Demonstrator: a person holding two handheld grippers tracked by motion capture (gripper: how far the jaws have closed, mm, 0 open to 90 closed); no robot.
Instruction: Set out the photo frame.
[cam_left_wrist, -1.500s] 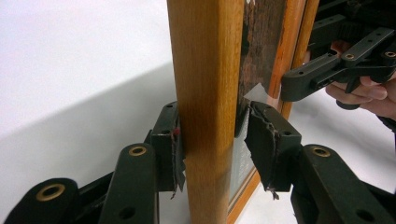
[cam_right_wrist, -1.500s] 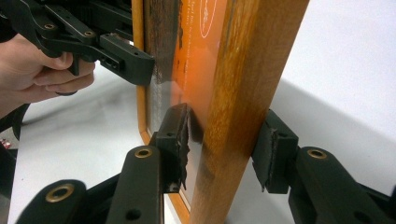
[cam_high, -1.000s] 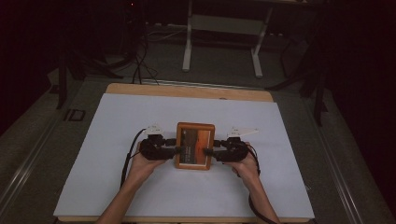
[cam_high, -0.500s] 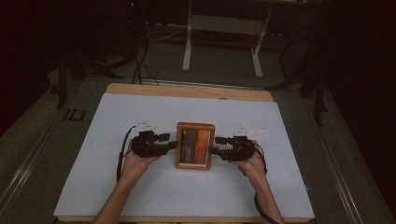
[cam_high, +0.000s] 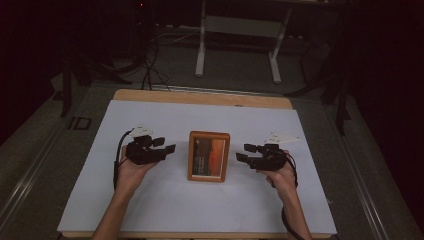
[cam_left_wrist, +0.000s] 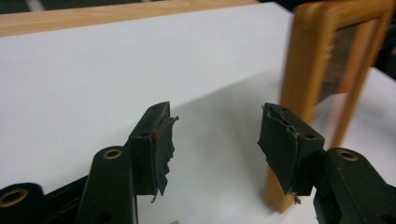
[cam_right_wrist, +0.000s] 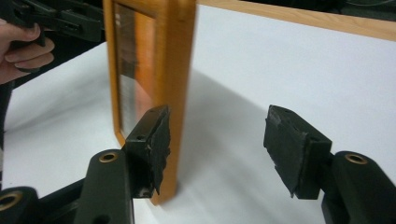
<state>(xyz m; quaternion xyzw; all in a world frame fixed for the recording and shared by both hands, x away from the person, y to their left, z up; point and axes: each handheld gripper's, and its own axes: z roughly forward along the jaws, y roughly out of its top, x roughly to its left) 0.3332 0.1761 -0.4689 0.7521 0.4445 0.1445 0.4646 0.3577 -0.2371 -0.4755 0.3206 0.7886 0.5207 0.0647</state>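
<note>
While both claws gape empty, wooden picture frame (cam_high: 209, 156) lying flat, orange-toned photo, white table (cam_high: 150, 210).

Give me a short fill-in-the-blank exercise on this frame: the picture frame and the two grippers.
1. The wooden picture frame rests on the ____ table cover.
2. The left gripper and the right gripper are at opposite sides of the frame, and both are ____ of it.
3. Each gripper's jaws stand ____, with nothing between them.

Missing words: white; clear; open
</note>
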